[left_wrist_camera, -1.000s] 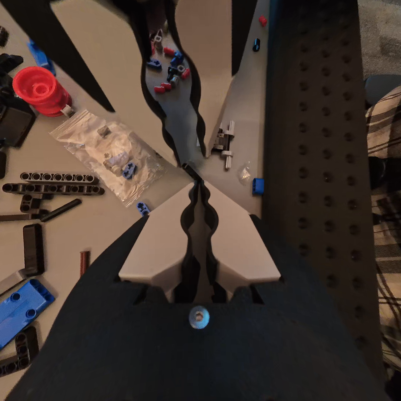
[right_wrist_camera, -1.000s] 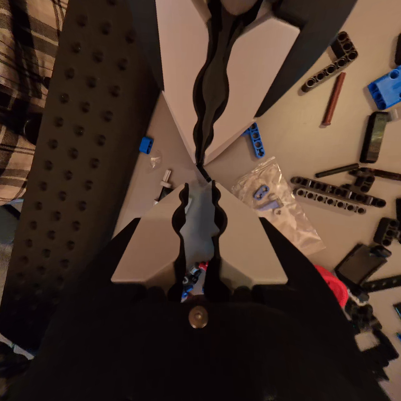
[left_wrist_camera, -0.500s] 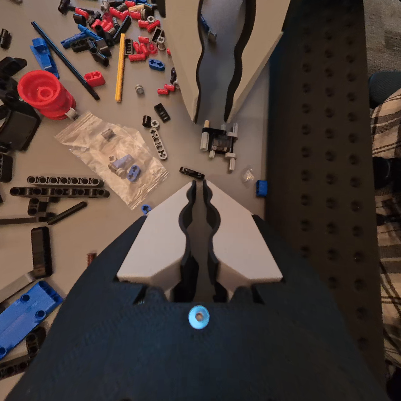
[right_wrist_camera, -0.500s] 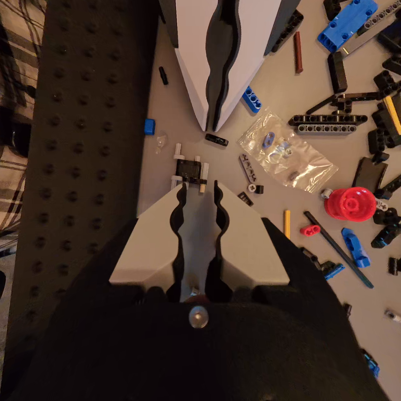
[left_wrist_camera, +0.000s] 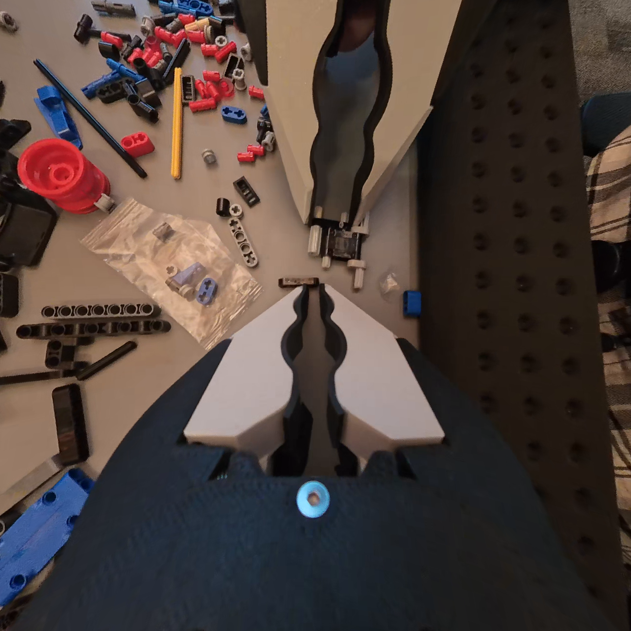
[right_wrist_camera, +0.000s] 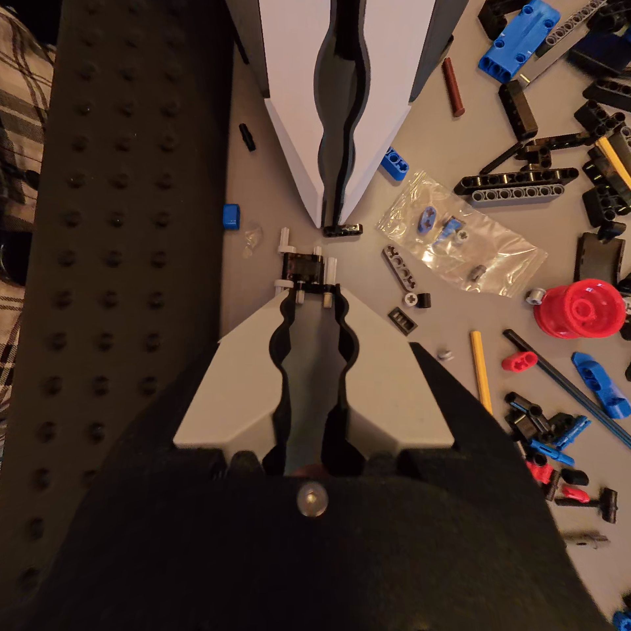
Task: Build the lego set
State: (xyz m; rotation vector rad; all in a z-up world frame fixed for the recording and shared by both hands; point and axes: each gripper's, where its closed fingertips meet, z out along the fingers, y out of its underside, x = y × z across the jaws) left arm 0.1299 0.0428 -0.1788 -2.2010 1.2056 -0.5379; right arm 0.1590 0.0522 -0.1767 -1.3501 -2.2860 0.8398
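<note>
A grey desk (left_wrist_camera: 205,362) under dim, warm light carries scattered lego pieces (left_wrist_camera: 177,68), thickest at the upper left of the left wrist view. A dark perforated panel (left_wrist_camera: 512,307) runs down the right side, plaid fabric (left_wrist_camera: 611,205) beyond it. The left hand-held gripper (left_wrist_camera: 313,287), fingers slightly apart, points at a small black beam (left_wrist_camera: 297,282). The right hand-held gripper (right_wrist_camera: 314,290), fingers apart, flanks the black-and-white assembly (right_wrist_camera: 304,266); whether it touches is unclear. A clear bag (left_wrist_camera: 170,269) lies centre-left.
</note>
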